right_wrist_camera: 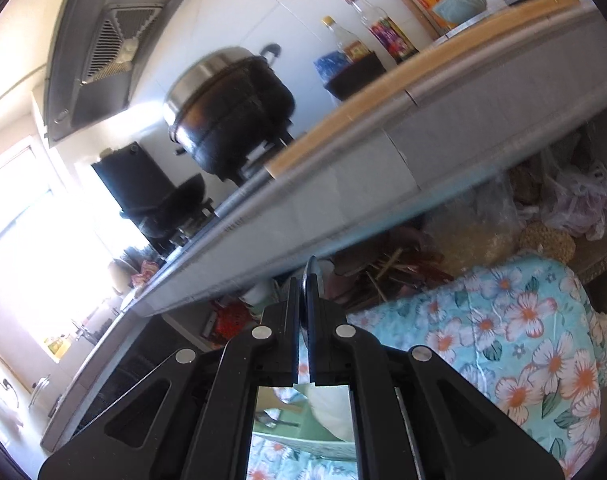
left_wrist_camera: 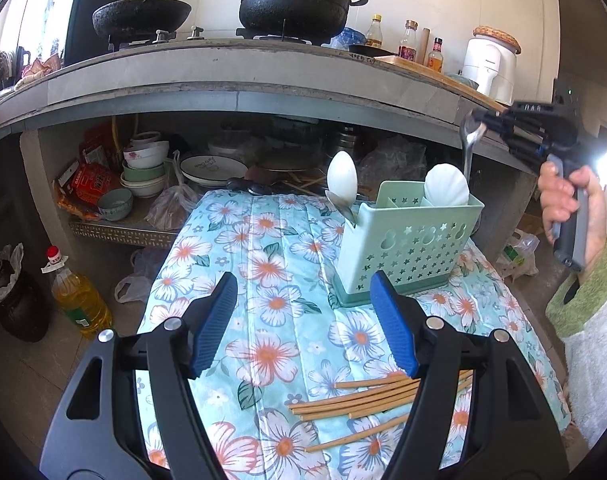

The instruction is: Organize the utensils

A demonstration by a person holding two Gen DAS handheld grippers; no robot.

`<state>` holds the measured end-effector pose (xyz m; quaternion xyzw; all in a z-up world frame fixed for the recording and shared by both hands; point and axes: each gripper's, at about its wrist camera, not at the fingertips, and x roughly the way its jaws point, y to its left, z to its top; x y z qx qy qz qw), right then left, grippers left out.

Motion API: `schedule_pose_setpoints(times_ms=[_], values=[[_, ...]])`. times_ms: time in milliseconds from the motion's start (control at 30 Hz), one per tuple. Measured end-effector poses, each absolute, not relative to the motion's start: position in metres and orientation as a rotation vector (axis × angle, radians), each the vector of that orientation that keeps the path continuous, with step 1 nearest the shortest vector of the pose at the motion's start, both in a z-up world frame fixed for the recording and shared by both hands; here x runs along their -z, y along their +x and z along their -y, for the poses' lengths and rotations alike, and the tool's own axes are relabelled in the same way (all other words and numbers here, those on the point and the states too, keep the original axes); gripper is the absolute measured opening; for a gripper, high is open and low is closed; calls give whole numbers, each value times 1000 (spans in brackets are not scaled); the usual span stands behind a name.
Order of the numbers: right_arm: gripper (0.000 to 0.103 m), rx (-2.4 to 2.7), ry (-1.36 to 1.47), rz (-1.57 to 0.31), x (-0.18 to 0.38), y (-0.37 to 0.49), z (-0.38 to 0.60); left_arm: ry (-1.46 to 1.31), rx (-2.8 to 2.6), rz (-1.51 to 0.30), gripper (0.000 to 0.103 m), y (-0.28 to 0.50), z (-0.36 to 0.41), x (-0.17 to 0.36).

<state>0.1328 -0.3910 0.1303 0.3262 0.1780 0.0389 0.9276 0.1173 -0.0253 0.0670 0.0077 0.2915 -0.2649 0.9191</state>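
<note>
A pale green star-punched utensil holder (left_wrist_camera: 407, 240) stands on the floral cloth (left_wrist_camera: 271, 264), just beyond my left gripper (left_wrist_camera: 307, 320), whose blue pads are open with nothing between them. A white scoop-shaped spoon (left_wrist_camera: 447, 186) stands in the holder. Another white spoon (left_wrist_camera: 342, 178) and a metal one (left_wrist_camera: 339, 204) show at its left side. Several wooden chopsticks (left_wrist_camera: 375, 400) lie on the cloth under the left gripper's right finger. My right gripper (left_wrist_camera: 485, 120) hangs above the holder, shut on a metal spoon (left_wrist_camera: 469, 144) whose handle points down toward it. In the right wrist view the right gripper (right_wrist_camera: 303, 292) clamps that spoon (right_wrist_camera: 309, 276) edge-on.
A concrete counter (left_wrist_camera: 223, 76) carries a wok (left_wrist_camera: 141, 16), a black pot (left_wrist_camera: 295, 0), bottles and a white appliance (left_wrist_camera: 489, 64). The shelf below it holds bowls (left_wrist_camera: 143, 164) and plates. An oil bottle (left_wrist_camera: 77, 300) and a dark jar (left_wrist_camera: 15, 300) stand on the floor at left. A hand (left_wrist_camera: 563, 204) grips the right tool.
</note>
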Motion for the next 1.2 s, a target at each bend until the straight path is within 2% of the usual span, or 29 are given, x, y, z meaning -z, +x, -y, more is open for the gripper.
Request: schedule_pose_setpoints(times_ms=[233, 633, 767, 900, 1000, 1200], values=[[8, 22, 609, -433, -93, 102, 383, 18, 544, -629, 65, 121, 28, -58], [9, 128, 524, -368, -99, 10, 372, 39, 563, -647, 65, 115, 44, -50], [21, 141, 513, -444, -82, -15, 363, 66, 554, -654, 65, 111, 49, -46], [28, 170, 464, -575, -53, -33, 343, 152, 529, -693, 65, 103, 63, -32], [28, 179, 474, -662, -28, -47, 332, 248, 542, -736, 65, 95, 84, -14], [28, 196, 556, -687, -10, -68, 331, 527, 564, -747, 65, 65, 131, 30]])
